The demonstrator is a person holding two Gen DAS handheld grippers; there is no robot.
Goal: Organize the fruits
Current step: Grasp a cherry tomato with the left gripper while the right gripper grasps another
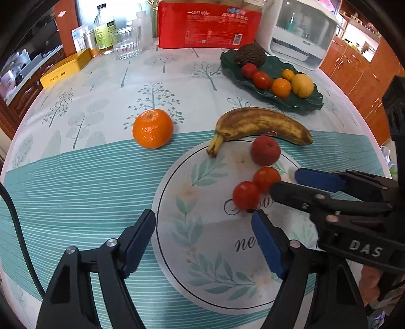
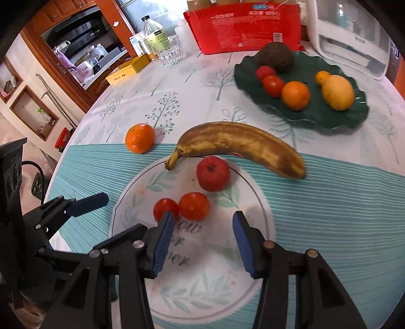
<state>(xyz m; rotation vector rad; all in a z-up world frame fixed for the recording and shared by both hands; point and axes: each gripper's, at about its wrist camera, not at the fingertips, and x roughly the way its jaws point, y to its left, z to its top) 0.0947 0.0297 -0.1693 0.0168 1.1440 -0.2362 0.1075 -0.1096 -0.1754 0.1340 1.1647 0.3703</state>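
Note:
On the tablecloth lie a spotted banana [image 1: 263,125] [image 2: 243,145], a tangerine [image 1: 152,128] [image 2: 139,138], a dull red fruit [image 1: 265,150] [image 2: 213,173] and two cherry tomatoes [image 1: 266,178] [image 1: 246,195] [image 2: 194,205] [image 2: 165,207]. A dark green leaf plate [image 1: 303,101] [image 2: 336,121] at the back right holds an avocado, tomatoes, oranges and a yellow fruit. My left gripper [image 1: 202,222] is open and empty, near the tomatoes. My right gripper [image 2: 202,225] [image 1: 288,181] is open, its fingertips just short of the two tomatoes.
At the back stand a red package [image 1: 208,24], a glass tumbler [image 1: 126,41], bottles [image 1: 103,30], a yellow box [image 1: 65,68] and a white appliance [image 1: 301,33]. The table edge curves along the left and right.

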